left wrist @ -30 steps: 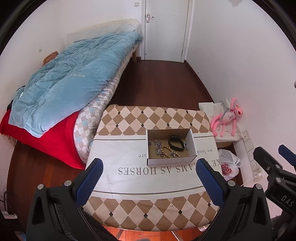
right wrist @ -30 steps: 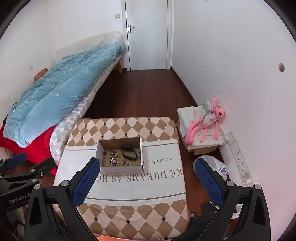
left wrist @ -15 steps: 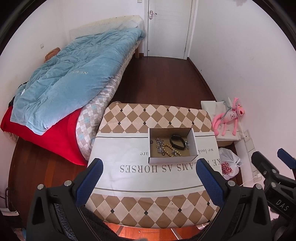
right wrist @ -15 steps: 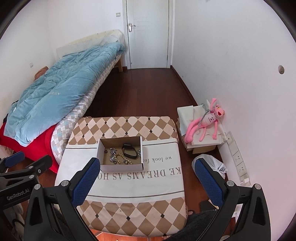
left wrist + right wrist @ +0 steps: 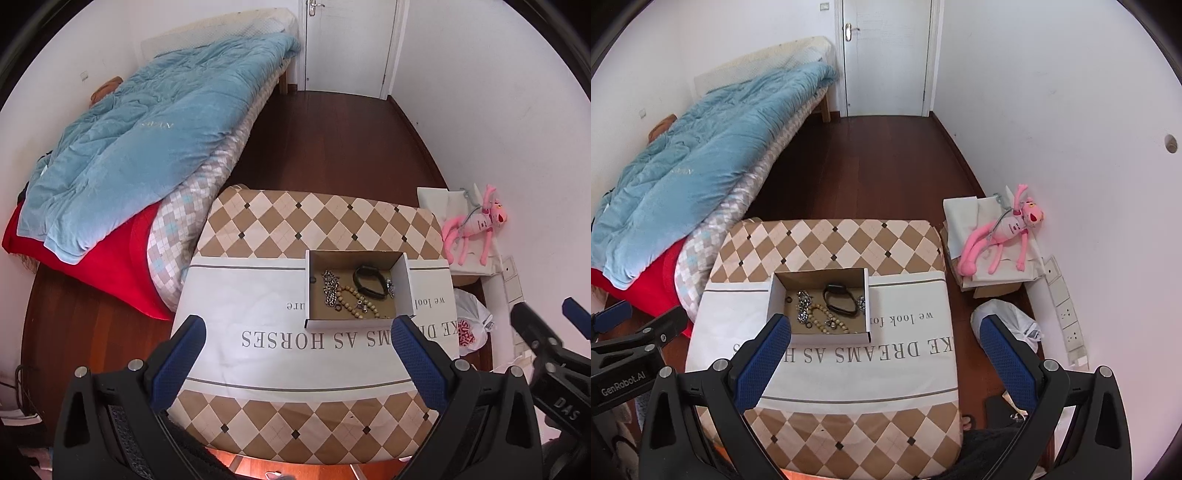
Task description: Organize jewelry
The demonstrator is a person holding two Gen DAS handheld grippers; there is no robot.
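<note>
Your shallow open cardboard box (image 5: 357, 288) sits on the checkered cloth-covered tabletop (image 5: 295, 369), toward the far right side, on the white printed band. Inside it:

- a silver metal chain (image 5: 330, 286), at the left
- a tan wooden bead bracelet (image 5: 356, 301), along the near wall
- a black oval band (image 5: 369, 280), toward the far right
- a small silvery piece (image 5: 390, 286), against the right wall

All of it looks light. The chain is probably limp and slithery and will bunch or trail if you pinch one end, so take it mid-length. The beads roll; grip across the strand, not on a single bead. The black band looks the stiffest and easiest, so pinch its near rim. The box itself seems light enough to skid if nudged.

Your left gripper (image 5: 297, 354) hovers above the near half of the tabletop with its blue-padded jaws spread wide and nothing between them, aimed at the box. Your right gripper (image 5: 886, 350) hangs alongside at similar height, jaws equally wide and empty, its left pad overlapping the box's near left corner in view. Neither touches anything yet.
</note>
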